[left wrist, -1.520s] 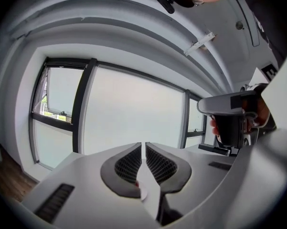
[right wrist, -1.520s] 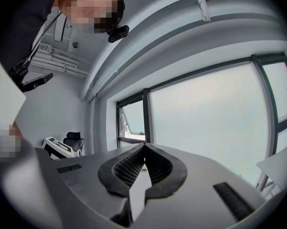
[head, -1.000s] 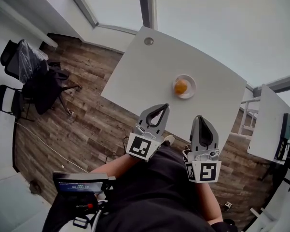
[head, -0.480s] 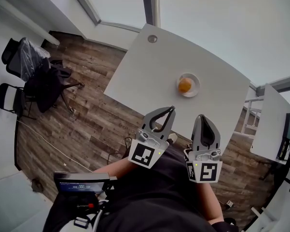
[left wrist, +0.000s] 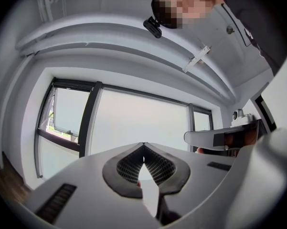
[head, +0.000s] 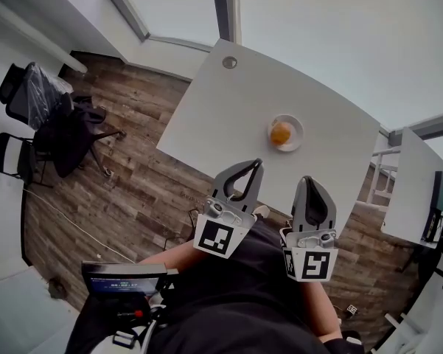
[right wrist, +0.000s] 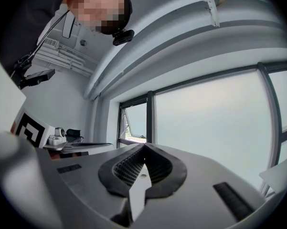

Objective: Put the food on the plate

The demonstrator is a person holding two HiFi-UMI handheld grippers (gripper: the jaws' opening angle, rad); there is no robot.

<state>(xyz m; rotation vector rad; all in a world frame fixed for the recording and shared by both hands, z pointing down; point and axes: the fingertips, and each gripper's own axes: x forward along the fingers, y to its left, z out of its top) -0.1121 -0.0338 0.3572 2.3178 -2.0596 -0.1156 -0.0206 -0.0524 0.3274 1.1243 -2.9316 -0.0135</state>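
Observation:
In the head view a small white plate (head: 295, 140) sits on the white table (head: 228, 109), toward its right side. An orange piece of food (head: 280, 133) lies on the plate. Both grippers hover at the table's near edge, short of the plate and apart from it. My left gripper (head: 256, 164) is shut with nothing between its jaws. So is my right gripper (head: 308, 180). Each gripper view shows its own jaws meeting at the tip, the left gripper (left wrist: 143, 145) and the right gripper (right wrist: 144, 147), with only windows and wall beyond.
A round cable hole (head: 228, 63) lies at the table's far corner. Dark chairs (head: 29, 116) stand on the wooden floor at the left. A second white desk (head: 409, 183) with a dark screen (head: 435, 205) stands at the right. A dark device (head: 125, 277) is by the person's left side.
My left gripper has shifted slightly, its tip a little further right and its marker cube lower in the view. The right gripper, the plate and the food have kept their places.

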